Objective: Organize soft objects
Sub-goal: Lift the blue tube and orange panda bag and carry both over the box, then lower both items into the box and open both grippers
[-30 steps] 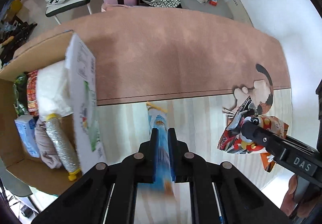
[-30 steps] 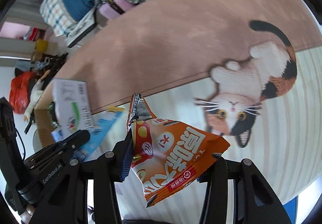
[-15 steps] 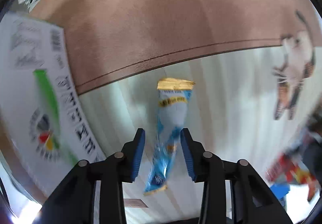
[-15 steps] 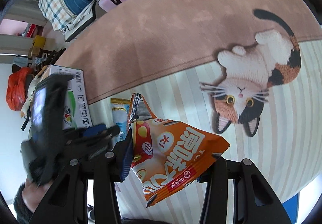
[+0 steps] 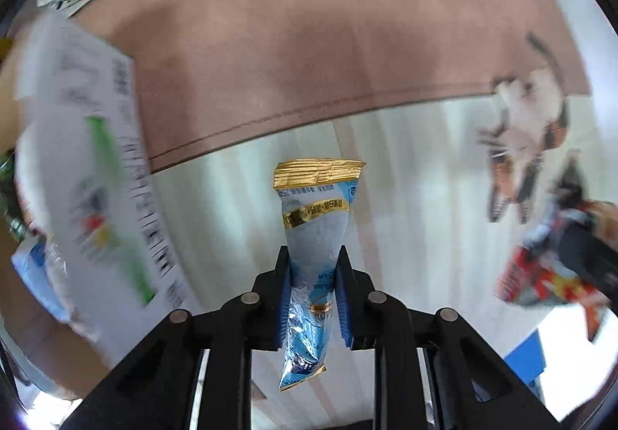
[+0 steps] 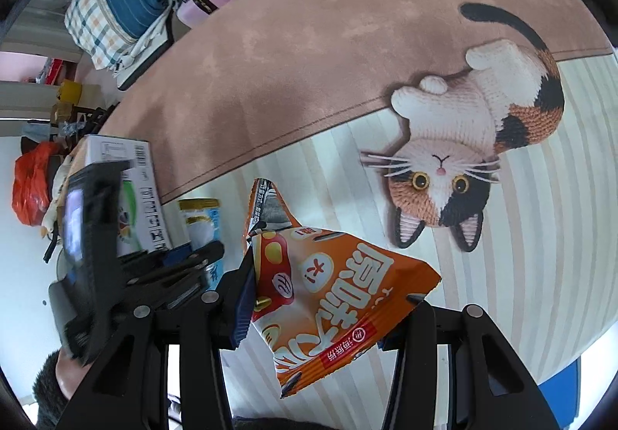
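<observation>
My left gripper (image 5: 313,267) is shut on a blue and white snack packet (image 5: 314,237) with a gold top edge, held above the striped part of the rug. The packet also shows in the right wrist view (image 6: 202,225). My right gripper (image 6: 328,298) is shut on an orange snack bag (image 6: 332,298) with white lettering, held above the rug. The orange bag shows blurred at the right of the left wrist view (image 5: 556,275). A cardboard box (image 5: 23,267) with soft items inside stands at the left, its white flap (image 5: 100,179) raised.
The rug (image 6: 328,55) has a brown half and a striped half with a calico cat picture (image 6: 475,155). A checked bag (image 6: 112,12), a pink case (image 6: 201,1) and clothes lie beyond the rug. A red bag (image 6: 31,186) sits far left.
My left gripper has swung from beside the box flap out over the striped rug, then closed tighter on the blue packet. The right gripper still holds the orange bag, barely moved.
</observation>
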